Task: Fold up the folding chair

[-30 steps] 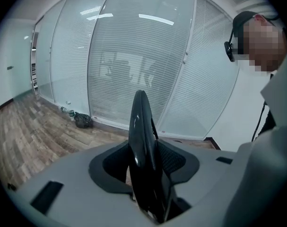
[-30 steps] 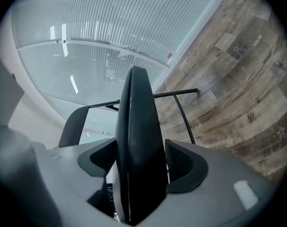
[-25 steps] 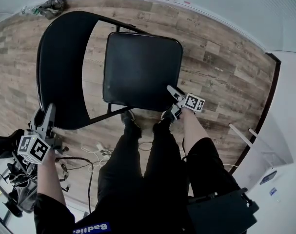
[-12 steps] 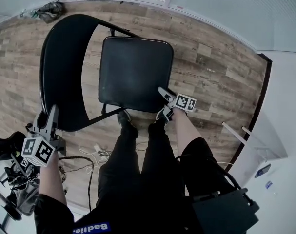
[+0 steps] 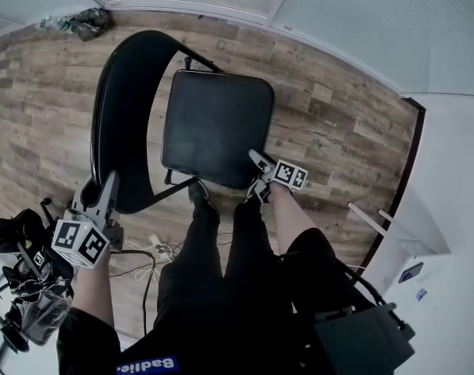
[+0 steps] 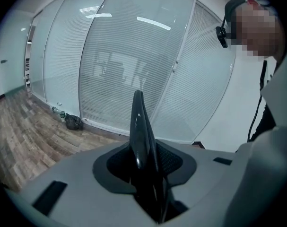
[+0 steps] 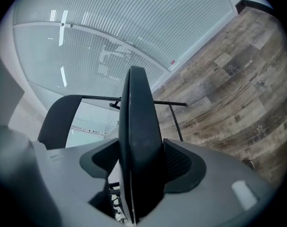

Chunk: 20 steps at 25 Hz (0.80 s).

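— The folding chair (image 5: 215,127)?
— Plain black all over.
— And the floor (image 5: 338,131) around the chair?
— Grey-brown wood-grain planks; a person's trousers (image 5: 213,280) just beside the chair are black.

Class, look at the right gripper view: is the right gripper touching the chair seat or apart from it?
Touching. The right gripper view shows the right gripper with both pads pressed on the edge of the chair seat.

Open wood floor (image 5: 338,123) beyond chair (image 5: 217,127); cable clutter (image 5: 143,250) beside person's legs (image 5: 194,272)
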### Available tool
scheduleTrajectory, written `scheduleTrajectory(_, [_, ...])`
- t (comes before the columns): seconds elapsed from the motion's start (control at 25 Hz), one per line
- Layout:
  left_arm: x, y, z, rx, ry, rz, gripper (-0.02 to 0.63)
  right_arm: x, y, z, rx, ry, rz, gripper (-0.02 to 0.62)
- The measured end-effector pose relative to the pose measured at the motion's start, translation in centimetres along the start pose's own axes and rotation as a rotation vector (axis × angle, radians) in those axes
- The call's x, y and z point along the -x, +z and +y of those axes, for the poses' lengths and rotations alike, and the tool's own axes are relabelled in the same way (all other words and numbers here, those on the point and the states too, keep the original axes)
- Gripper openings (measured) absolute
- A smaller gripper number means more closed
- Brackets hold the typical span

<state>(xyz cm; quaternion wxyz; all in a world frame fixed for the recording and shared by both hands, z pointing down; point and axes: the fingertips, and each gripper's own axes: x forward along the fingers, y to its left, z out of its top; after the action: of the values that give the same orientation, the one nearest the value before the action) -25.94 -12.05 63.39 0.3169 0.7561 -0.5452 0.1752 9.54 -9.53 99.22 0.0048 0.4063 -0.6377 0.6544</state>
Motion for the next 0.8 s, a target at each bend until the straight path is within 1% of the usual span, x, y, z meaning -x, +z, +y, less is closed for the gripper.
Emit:
scheduleTrajectory(0.12, [0.6,0.5,-0.3,0.000,-0.021,-0.013,0.117,0.2,-0.3,2.2,0.008,-0.014,0.013,0.272])
scheduleTrajectory(0.36, [1.3,2.2,-1.6,0.011,-0.012,0.003,0.110,0.6,-0.3,6.2,0.032,-0.035,0.039,0.259])
scheduleTrajectory(0.44, [2.0,2.6,-1.7,0.004,-0.010,0.005,0.109,0.6,-0.8,7.7,0.046,-0.040,0.045,0.255])
scheduleTrajectory(0.6, [3.2,3.5,-1.8,-0.012,-0.012,-0.017,0.107,0.4,-1.6,10.7,0.074,-0.060,0.063,0.249])
scheduleTrajectory(0.8, [4.0,4.5,-3.3,-0.036,-0.044,-0.040,0.104,0.3,-2.3,14.2,0.098,-0.091,0.084,0.239])
